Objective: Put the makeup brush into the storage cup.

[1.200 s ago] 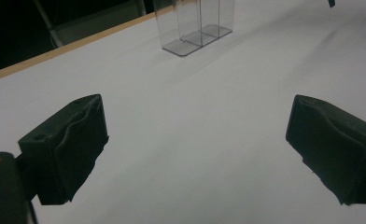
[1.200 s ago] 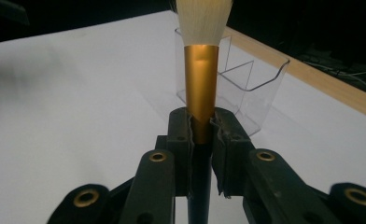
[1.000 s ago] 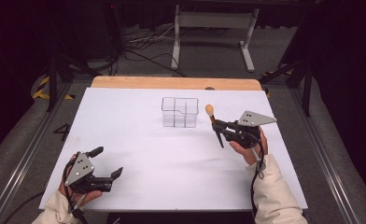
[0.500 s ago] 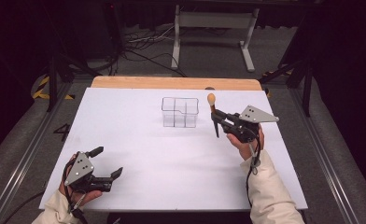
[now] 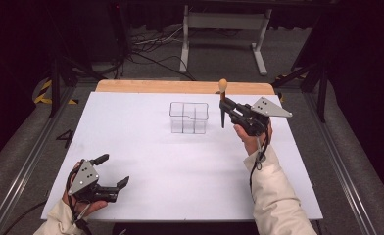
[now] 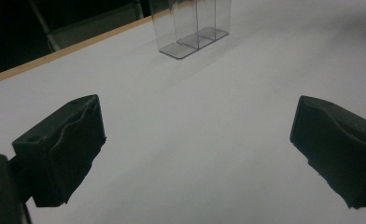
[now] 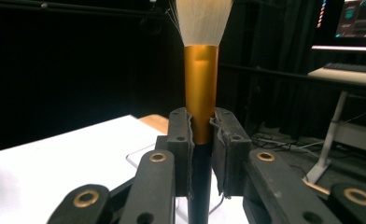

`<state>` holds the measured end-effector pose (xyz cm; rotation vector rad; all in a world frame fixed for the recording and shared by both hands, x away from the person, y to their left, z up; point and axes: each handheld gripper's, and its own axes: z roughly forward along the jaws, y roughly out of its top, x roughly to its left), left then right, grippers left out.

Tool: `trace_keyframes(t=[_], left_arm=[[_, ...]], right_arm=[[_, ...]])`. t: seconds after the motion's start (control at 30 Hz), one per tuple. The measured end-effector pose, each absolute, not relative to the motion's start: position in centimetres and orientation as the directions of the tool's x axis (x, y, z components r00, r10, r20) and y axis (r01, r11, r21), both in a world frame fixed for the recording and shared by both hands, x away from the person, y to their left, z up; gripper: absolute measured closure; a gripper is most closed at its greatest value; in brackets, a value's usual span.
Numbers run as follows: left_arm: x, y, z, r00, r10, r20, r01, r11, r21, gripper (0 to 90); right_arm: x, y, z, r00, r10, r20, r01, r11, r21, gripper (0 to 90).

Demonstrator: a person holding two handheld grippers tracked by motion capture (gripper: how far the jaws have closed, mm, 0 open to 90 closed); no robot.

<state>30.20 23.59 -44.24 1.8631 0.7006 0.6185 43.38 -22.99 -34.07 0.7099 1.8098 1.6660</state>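
A clear plastic organizer (image 5: 189, 117) with several compartments stands at the middle far part of the white table (image 5: 156, 161). Just right of it, my right gripper (image 5: 229, 105) is shut on a makeup brush (image 5: 223, 87) and holds it upright above the table, bristles up. In the right gripper view the pads clamp the brush (image 7: 200, 84) where its gold ferrule meets the black handle. My left gripper (image 5: 112, 170) rests near the front left corner, open, with nothing between its jaws. The left gripper view looks across bare table toward the organizer (image 6: 190, 23).
A wooden strip (image 5: 180, 86) runs along the table's far edge. Beyond it are a white metal stand (image 5: 224, 22) and cables on the floor. Dark floor and rails flank the table on both sides.
My right gripper has risen and moved slightly toward the far edge with the brush, which now stands higher beside the organizer. The left gripper has stayed put.
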Motion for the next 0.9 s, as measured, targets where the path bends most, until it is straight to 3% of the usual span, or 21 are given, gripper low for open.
trace_keyframes(t=[0.9], left_arm=[[30.0, 23.9, -44.3, 0.703, 0.704, 0.102, 0.183, -0.318, 0.930, 3.5]], right_arm=[[47.3, -19.2, -33.6, -0.642, 0.764, -0.062, -0.019, 0.065, 0.998, 78.7]])
